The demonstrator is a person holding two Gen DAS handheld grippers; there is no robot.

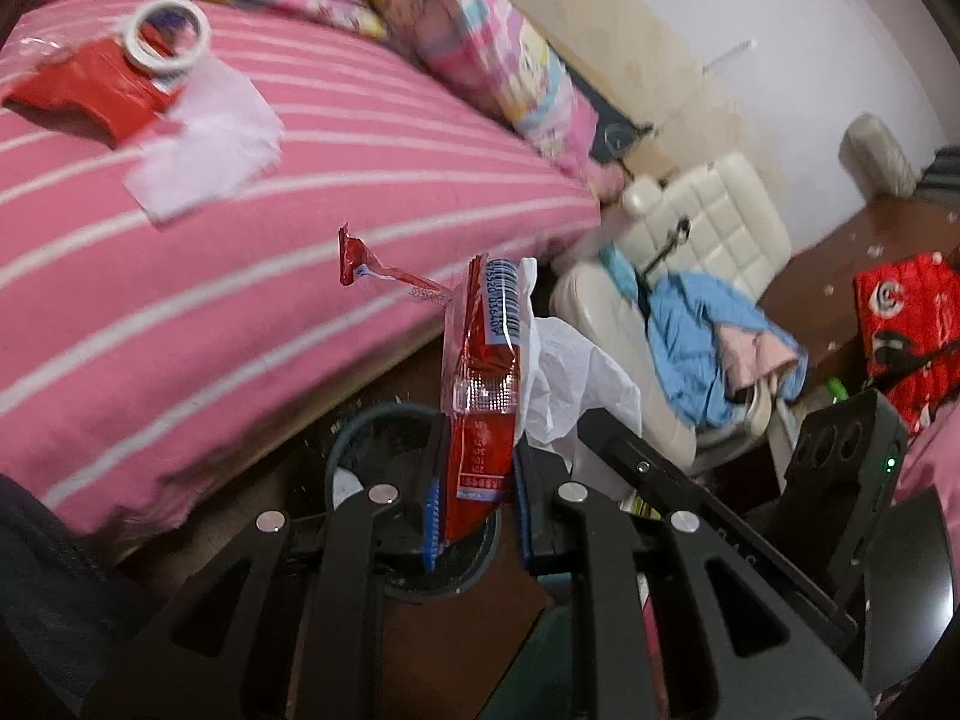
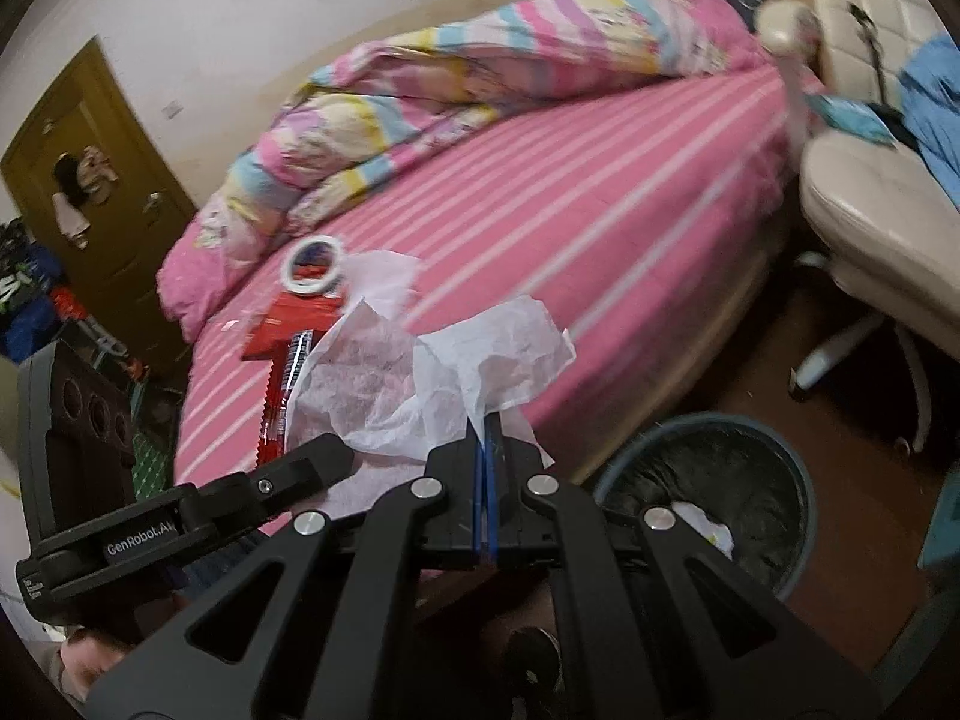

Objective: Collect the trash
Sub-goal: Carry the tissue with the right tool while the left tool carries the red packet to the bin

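Observation:
My left gripper (image 1: pixel 477 498) is shut on a red snack wrapper (image 1: pixel 480 384) and holds it upright over the round dark trash bin (image 1: pixel 360 420) beside the bed. My right gripper (image 2: pixel 486 456) is shut on a crumpled white tissue (image 2: pixel 432 366), held above the bed's edge; that tissue also shows in the left wrist view (image 1: pixel 576 378). The bin (image 2: pixel 708 480) sits on the floor to the right of my right gripper, with white trash inside. On the bed lie a red packet (image 1: pixel 90 90), a tape roll (image 1: pixel 168 36) and a flat tissue (image 1: pixel 204 144).
The pink striped bed (image 2: pixel 570 228) has a bunched quilt (image 2: pixel 420 90) at its far side. A cream office chair (image 2: pixel 870 210) with blue clothes stands right of the bin. A red bag (image 1: pixel 906 324) sits on the brown floor.

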